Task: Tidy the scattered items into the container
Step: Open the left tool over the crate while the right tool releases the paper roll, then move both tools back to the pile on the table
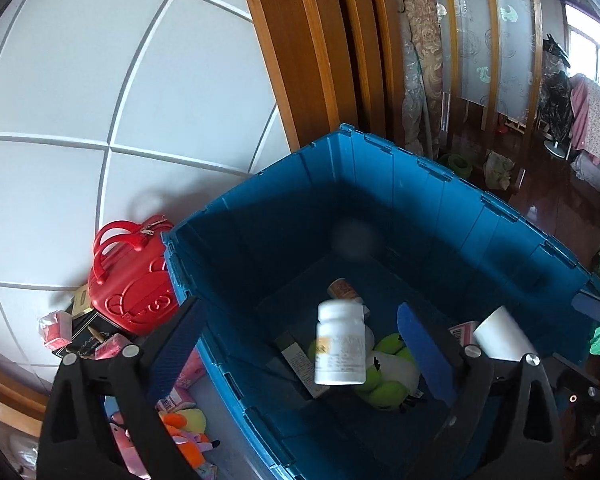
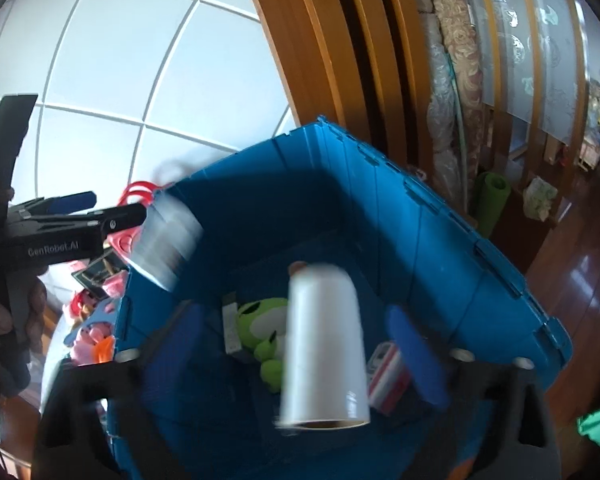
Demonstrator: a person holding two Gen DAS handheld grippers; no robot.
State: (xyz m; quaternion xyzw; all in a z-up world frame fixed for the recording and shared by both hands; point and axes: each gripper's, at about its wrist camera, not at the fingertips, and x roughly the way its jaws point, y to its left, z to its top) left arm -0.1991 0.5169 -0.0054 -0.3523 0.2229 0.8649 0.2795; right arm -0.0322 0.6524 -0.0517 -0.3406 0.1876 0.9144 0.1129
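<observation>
Two hand-held grippers hang above a blue bin [image 1: 380, 200], each over an item in mid-air.

At far left, outside the bin on the white tiled floor [image 1: 80, 100], lie a red toy case [image 1: 132, 280], small boxes and soft toys [image 1: 184, 432], not yet tidied.

The left gripper [image 1: 308, 344] has its jaws spread wide; a white pill bottle [image 1: 340, 344] is between them, touching neither pad, seemingly dropping. Below it in the bin lie a green plush frog [image 1: 388, 376] and a can [image 1: 342, 289].

The right gripper [image 2: 296, 344] is likewise spread; a white roll [image 2: 324, 344], blurred, is loose between its pads.

To do this well, keep both grippers inside the bin's rim until the items land.

The bin's walls are tall; lift straight up before swinging left for the remaining clutter. A wooden door frame [image 1: 300, 60] stands close behind.
</observation>
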